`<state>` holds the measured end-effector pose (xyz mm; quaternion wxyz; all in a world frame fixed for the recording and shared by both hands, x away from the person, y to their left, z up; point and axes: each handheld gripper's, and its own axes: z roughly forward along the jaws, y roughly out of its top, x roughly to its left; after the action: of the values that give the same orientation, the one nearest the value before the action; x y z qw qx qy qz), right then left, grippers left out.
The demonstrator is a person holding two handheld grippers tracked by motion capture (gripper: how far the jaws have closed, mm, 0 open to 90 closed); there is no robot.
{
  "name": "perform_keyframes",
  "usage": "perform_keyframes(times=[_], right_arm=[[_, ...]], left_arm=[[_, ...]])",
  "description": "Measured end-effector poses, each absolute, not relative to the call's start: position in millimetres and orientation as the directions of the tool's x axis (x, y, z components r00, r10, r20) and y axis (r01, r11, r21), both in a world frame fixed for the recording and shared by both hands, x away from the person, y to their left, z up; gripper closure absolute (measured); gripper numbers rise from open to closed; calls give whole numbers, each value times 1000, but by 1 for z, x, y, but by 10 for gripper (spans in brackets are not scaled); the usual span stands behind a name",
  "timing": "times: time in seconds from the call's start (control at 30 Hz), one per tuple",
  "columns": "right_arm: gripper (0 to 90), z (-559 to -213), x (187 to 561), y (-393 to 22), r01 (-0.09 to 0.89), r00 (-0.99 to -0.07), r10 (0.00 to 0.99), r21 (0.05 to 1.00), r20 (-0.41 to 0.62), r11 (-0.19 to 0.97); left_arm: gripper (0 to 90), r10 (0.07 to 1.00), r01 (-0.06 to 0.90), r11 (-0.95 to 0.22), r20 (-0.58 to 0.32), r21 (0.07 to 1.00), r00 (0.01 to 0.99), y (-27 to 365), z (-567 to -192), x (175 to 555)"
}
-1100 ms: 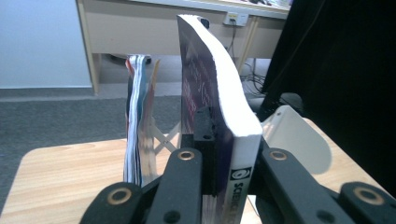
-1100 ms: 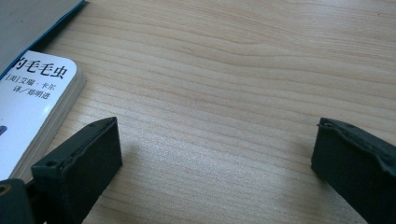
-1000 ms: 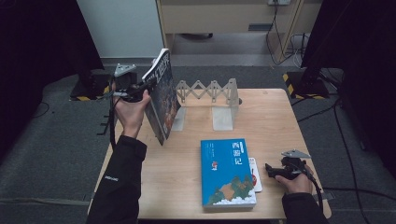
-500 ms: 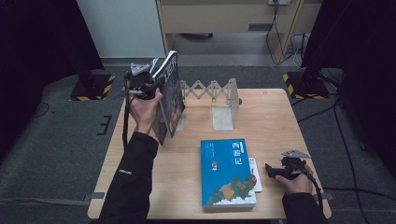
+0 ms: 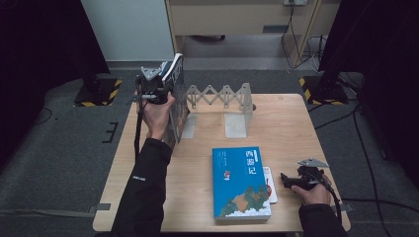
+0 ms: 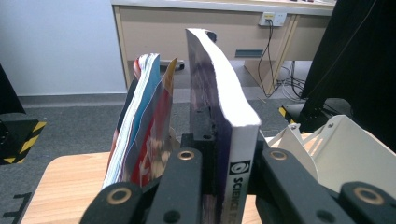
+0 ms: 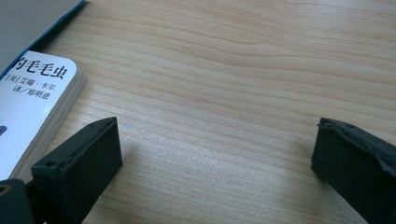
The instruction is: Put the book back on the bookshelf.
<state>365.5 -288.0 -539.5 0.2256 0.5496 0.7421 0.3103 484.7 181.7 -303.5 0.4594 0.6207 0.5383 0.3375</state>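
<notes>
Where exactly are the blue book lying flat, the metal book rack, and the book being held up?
blue book [image 5: 240, 181], high view, middle of its cover
metal book rack [image 5: 236, 124], high view, its right upright plate
held book [image 6: 238, 154], left gripper view, its spine

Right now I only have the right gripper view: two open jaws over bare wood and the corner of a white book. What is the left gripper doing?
Observer: The left gripper is shut on a dark book with SCIENCE on its spine, held upright at the table's far left.
Operator: Anything beside that book?
Observer: Yes, a thin colourful magazine stands just to its left in the left gripper view.
Operator: And what lies near my white book?
Observer: A large blue book lies flat, overlapping the white book; your right gripper rests just to their right.
</notes>
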Motion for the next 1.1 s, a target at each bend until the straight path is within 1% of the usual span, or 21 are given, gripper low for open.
perform_keyframes(times=[0.07, 0.3, 0.47, 0.73, 0.93, 1.1], right_arm=[[18, -540, 366, -288, 676, -294, 956, 709, 6, 203], [17, -540, 366, -288, 675, -296, 955, 709, 5, 205], [17, -540, 366, -288, 675, -296, 955, 709, 5, 206], [17, -540, 366, -288, 675, -296, 955, 709, 5, 206], [16, -540, 366, -288, 675, -296, 955, 709, 5, 206], [15, -540, 366, -288, 675, -296, 955, 708, 5, 206]], left_arm=[[820, 979, 357, 13, -85, 934, 187, 182, -309, 486], [819, 982, 343, -7, -58, 939, 177, 179, -312, 487], [819, 984, 363, -16, -49, 931, 169, 176, -312, 488], [819, 979, 360, -10, -63, 933, 192, 170, -312, 485], [819, 978, 362, 20, -93, 932, 186, 167, -318, 489], [819, 983, 336, 11, -73, 942, 171, 166, -324, 488]])
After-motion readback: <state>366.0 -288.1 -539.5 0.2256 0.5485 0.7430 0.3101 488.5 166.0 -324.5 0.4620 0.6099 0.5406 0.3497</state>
